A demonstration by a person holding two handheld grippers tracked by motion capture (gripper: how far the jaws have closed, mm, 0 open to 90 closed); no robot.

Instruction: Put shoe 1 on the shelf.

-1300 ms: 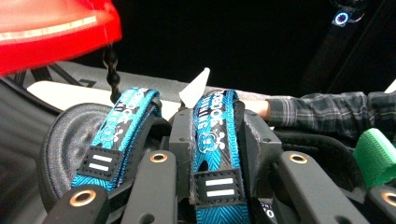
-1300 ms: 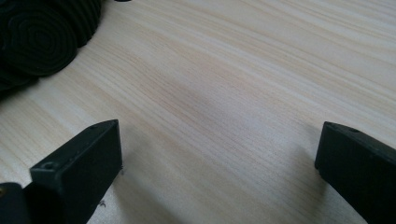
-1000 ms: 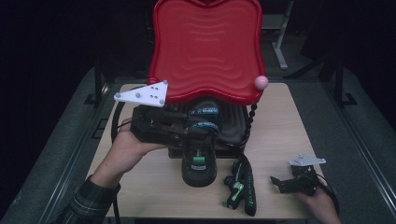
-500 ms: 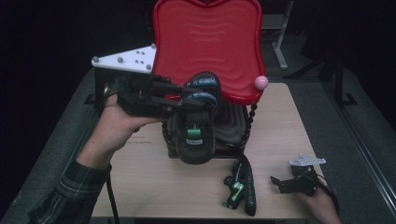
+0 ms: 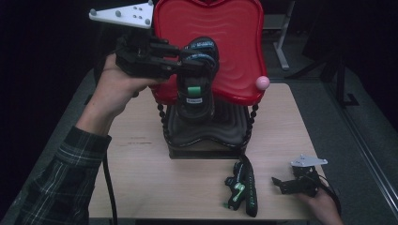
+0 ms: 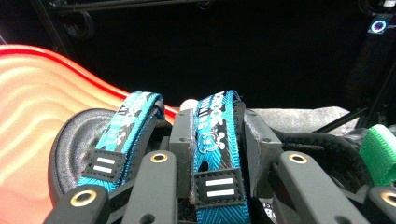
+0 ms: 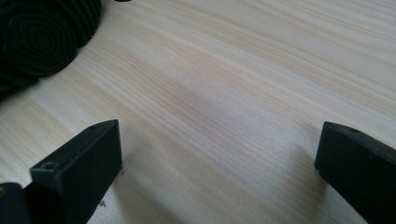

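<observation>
High view: the left hand-held gripper [image 5: 180,61] holds the black sandal [image 5: 196,79] raised above the open red case [image 5: 209,47], while the right hand-held gripper [image 5: 281,183] rests on the counter [image 5: 141,178]. Left gripper view: jaws are clamped on the sandal's blue strap [image 6: 215,140]. Right gripper view: jaws are spread wide over bare counter [image 7: 219,93].

Prob. a lab/studio: bare wood table [image 5: 141,154], black backdrop, equipment stands [image 5: 281,42].

The left hand-held gripper [image 5: 180,63] holds a black strapped pad [image 5: 195,89] above the red case [image 5: 211,51]. The right hand-held gripper [image 5: 281,183] rests on the worktop [image 5: 141,178].
</observation>
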